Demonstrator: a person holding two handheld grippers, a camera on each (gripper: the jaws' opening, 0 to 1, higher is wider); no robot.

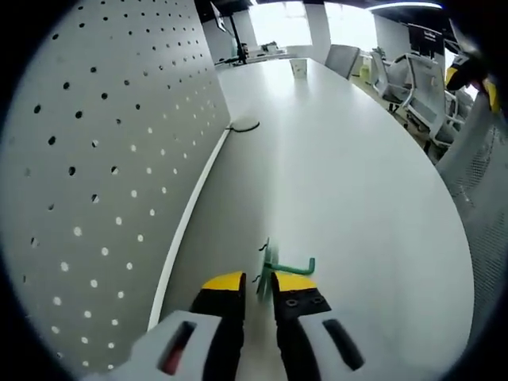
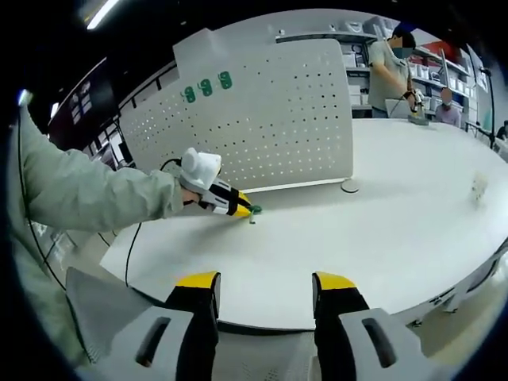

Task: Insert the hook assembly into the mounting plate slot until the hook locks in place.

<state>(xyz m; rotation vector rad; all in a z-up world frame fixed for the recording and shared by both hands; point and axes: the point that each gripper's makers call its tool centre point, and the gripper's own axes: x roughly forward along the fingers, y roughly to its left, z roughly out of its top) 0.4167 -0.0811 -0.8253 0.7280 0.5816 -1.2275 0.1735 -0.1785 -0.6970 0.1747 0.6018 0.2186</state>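
Jaws of the left gripper (image 1: 259, 292) clamp a green hook (image 1: 274, 268) above the table (image 1: 349, 182). Right gripper (image 2: 266, 287) jaws stand apart, empty. A pegboard (image 2: 262, 119) stands nearby.

Bright window light washes out the far end of my tabletop (image 1: 333, 159) in glare, a ceiling strip light (image 2: 103, 13) glows overhead, and fisheye distortion bends every edge.

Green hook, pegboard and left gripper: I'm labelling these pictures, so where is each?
Green hook (image 1: 287, 265), left gripper view, on its horizontal arm.
Pegboard (image 2: 270, 119), right gripper view, on its perforated face.
Left gripper (image 2: 243, 208), right gripper view, at its yellow tips.
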